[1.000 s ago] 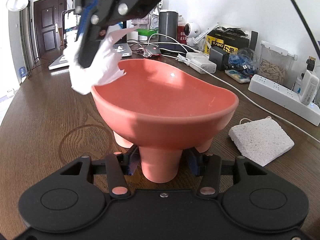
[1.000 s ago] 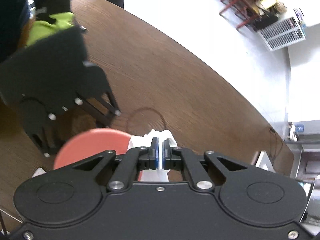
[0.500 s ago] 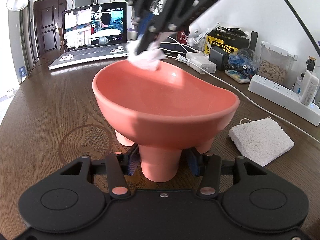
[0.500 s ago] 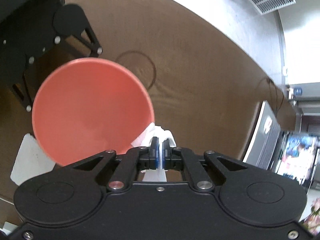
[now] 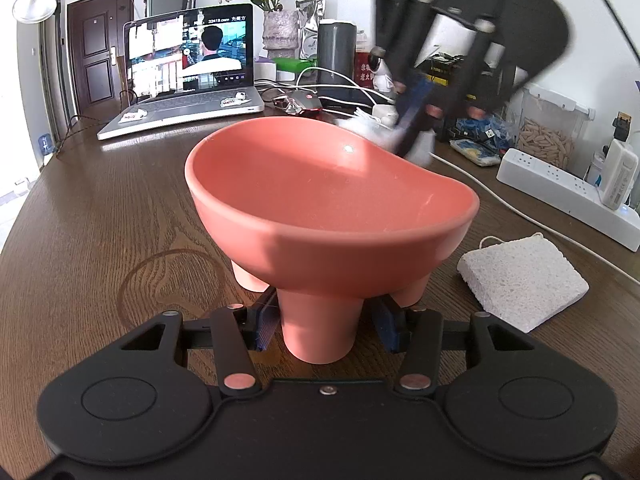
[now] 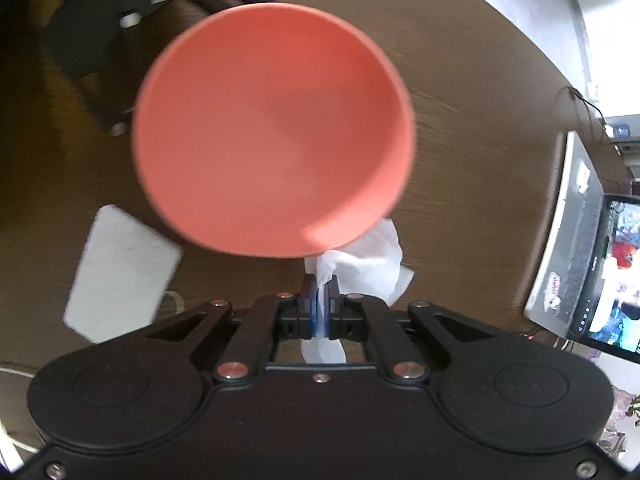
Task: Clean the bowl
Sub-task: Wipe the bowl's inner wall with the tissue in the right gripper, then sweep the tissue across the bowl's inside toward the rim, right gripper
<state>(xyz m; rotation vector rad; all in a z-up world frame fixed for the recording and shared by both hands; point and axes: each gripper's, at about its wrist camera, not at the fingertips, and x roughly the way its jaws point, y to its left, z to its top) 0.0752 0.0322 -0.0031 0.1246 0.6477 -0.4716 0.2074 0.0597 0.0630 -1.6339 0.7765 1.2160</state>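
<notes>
Right claw (image 6: 319, 312), pinched on crumpled white tissue (image 6: 360, 260), has swept round the rim from 10 to 2 o'clock (left-wrist view). Left claw (image 5: 326, 322) grips a foot of the salmon-pink footed bowl (image 5: 320, 200) on the brown wooden worktop (image 5: 100, 220). Rim pass progressing; interior unwiped, I judge.

The black right gripper (image 5: 414, 128) is motion-blurred at upper right of the left wrist view, its body cut by the top edge. The crumpled white tissue (image 6: 362, 260) is partly hidden behind the blurred salmon-pink ceramic bowl (image 6: 272, 128).
</notes>
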